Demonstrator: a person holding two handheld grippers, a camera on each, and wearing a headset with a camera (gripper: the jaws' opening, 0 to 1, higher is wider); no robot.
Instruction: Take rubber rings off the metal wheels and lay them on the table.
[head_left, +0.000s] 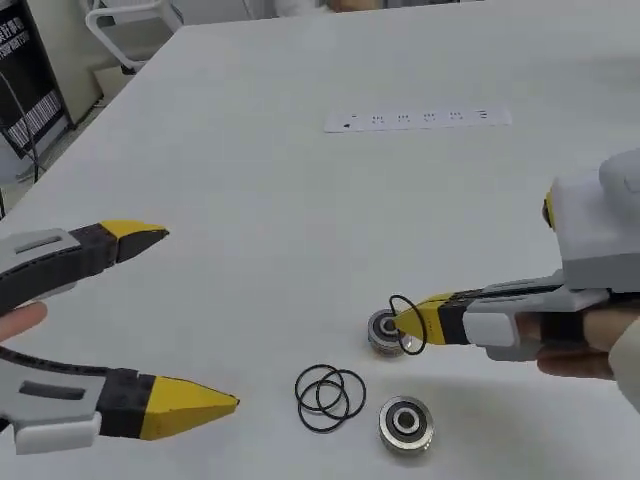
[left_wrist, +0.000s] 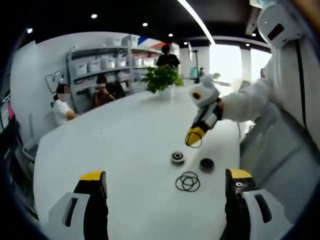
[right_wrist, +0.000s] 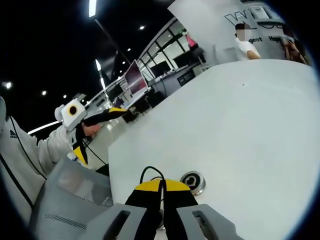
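Nearest, the left gripper (head_left: 200, 318) gaped wide and held nothing. The right gripper (head_left: 405, 320) was clamped on a rubber ring (head_left: 421, 343) above one metal wheel (head_left: 382, 332); several loose rings (head_left: 330, 392) lay beside a second wheel (head_left: 405, 421) on the white table (head_left: 300, 200).

A white socket strip (head_left: 417, 120) lies flat, far from the head camera. A white chair (head_left: 125, 14) and a black barcode banner (head_left: 22, 80) stand at the left. In the left gripper view, a leafy plant (left_wrist: 161, 78) sits before shelving (left_wrist: 100, 67) stacked with bins, with seated people (left_wrist: 62, 105) nearby.
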